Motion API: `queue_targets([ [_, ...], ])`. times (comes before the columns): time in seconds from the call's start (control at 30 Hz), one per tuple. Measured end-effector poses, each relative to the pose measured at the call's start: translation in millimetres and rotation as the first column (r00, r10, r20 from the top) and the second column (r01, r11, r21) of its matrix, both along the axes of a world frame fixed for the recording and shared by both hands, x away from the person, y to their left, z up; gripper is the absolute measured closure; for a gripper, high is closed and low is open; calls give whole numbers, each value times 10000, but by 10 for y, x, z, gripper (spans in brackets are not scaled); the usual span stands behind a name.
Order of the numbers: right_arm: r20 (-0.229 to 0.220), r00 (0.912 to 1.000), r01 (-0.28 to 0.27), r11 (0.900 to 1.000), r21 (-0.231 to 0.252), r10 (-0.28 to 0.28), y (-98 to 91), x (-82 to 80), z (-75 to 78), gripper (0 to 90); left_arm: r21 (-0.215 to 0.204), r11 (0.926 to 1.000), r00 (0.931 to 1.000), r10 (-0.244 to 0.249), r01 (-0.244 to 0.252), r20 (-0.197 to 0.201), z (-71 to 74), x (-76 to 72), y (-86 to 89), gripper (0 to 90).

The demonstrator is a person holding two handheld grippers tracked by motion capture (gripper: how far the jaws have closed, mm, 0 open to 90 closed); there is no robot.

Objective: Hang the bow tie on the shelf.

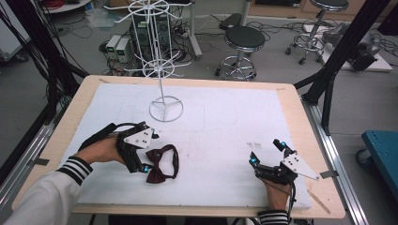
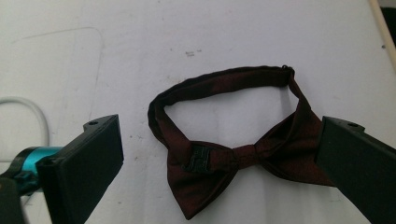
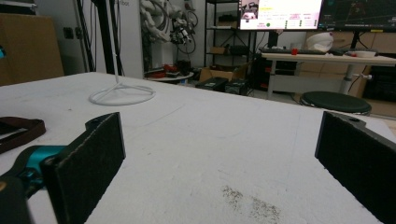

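Dark red and a little shiny, the cloth bow tie [image 2: 233,154] lay flat on the white foam sheet [image 1: 225,122] that covered the wooden table [image 1: 300,117]. Its two wings met at a tight knot in the middle, and a small black clip sat on one wing. A thin strap of the same dark red cloth made a loop from one wing round to the other.

In the high view the bow tie lay near the front left part of the sheet, right by the left gripper [image 1: 143,161]. In the left gripper view the black jaws were spread wide, one on each side of the bow tie. One jaw covered the tip of a wing, but I could not tell if it touched the cloth.

The right gripper [image 1: 267,154] was over the front right part of the sheet, well apart from the bow tie. Its jaws were spread wide too, with nothing between them.

Toward the back left stood a tall white wire rack with a round base [image 1: 165,108]. Bare white sheet lay between the two grippers and out to the right edge. A faint dirty smudge [image 3: 252,205] marked the sheet by the right gripper.
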State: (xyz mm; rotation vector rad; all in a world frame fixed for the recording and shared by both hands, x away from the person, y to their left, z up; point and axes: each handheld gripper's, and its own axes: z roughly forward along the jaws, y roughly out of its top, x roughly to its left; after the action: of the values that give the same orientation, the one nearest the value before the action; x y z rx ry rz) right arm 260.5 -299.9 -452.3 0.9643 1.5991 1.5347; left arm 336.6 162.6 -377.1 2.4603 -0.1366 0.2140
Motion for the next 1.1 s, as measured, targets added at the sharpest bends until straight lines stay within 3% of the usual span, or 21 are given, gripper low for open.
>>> queue_targets([
  [0.2,56,10000,-26,10000,-61,26,-1,3,0,9,700,9972,9996,-282,281,-2,-77,9,-69,20],
  [0.37,28,10000,-15,10000,-29,15,0,1,0,9,930,9951,9995,-323,322,-12,-116,14,-105,27],
  [0.47,61,10000,-26,10000,-70,26,0,3,0,9,1106,9925,9986,-524,518,26,-144,-2,-129,78],
  [0.63,-34,10000,-37,10000,-16,37,6,-5,0,9,1662,9829,9963,-837,797,176,-183,-4,-145,102],
  [0.77,10,10000,-25,10000,-41,25,4,-2,0,9,1824,9803,9964,-816,763,216,-204,2,-147,121],
  [0.97,-22,10000,-36,10000,-38,36,6,-5,-1,9,2212,9707,9951,-983,943,68,-240,-12,-182,146],
  [1.1,-25,10000,-34,10000,-42,33,6,-5,0,9,2265,9695,9952,-977,938,58,-247,-9,-179,177],
])
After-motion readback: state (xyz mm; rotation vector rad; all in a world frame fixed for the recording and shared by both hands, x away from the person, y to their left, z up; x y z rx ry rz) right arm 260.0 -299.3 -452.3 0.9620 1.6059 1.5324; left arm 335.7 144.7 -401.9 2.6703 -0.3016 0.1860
